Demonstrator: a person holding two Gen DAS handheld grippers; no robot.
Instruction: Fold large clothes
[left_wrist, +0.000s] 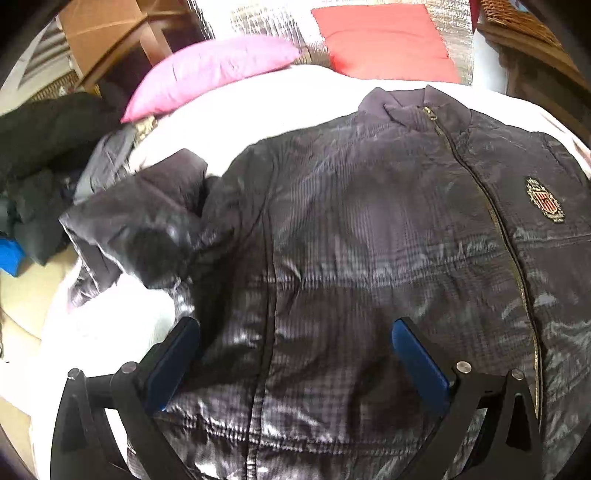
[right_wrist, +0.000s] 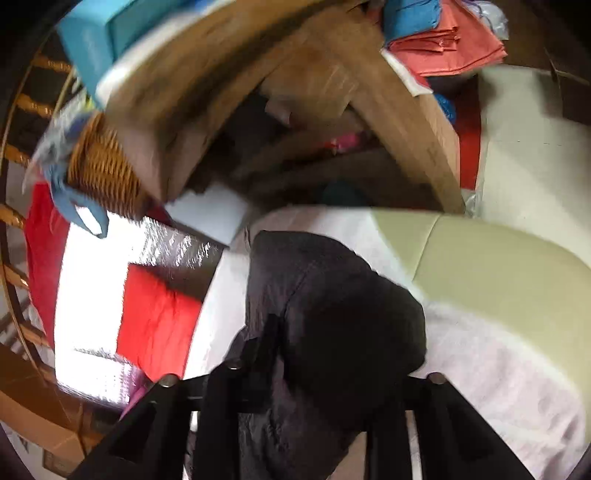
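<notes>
So the dark quilted jacket (left_wrist: 369, 229) is lying front-up and zipped on the bed's white sheet (left_wrist: 258, 110), collar toward the pillows. There's a pink pillow (left_wrist: 207, 74) and a red pillow (left_wrist: 388, 40) past the collar, not touching it. Off the bed's left edge sits a heap of dark clothes (left_wrist: 40, 147), right next to the jacket's rumpled sleeve (left_wrist: 147, 221), so that side is pretty crowded. The left hand-held gripper (left_wrist: 295, 347) hovers over the lower front panel with its blue pads spread wide, holding nothing. The right hand-held gripper (right_wrist: 317, 398) is blurry, with a dark bunch of jacket fabric (right_wrist: 325, 314) piled between its arms; can't tell if it's actually clamped. Beyond it there's bare sheet, a cream cushioned edge (right_wrist: 480, 258), then a wooden shelf unit (right_wrist: 258, 92) and wicker basket (right_wrist: 103, 173) close to the bed.
</notes>
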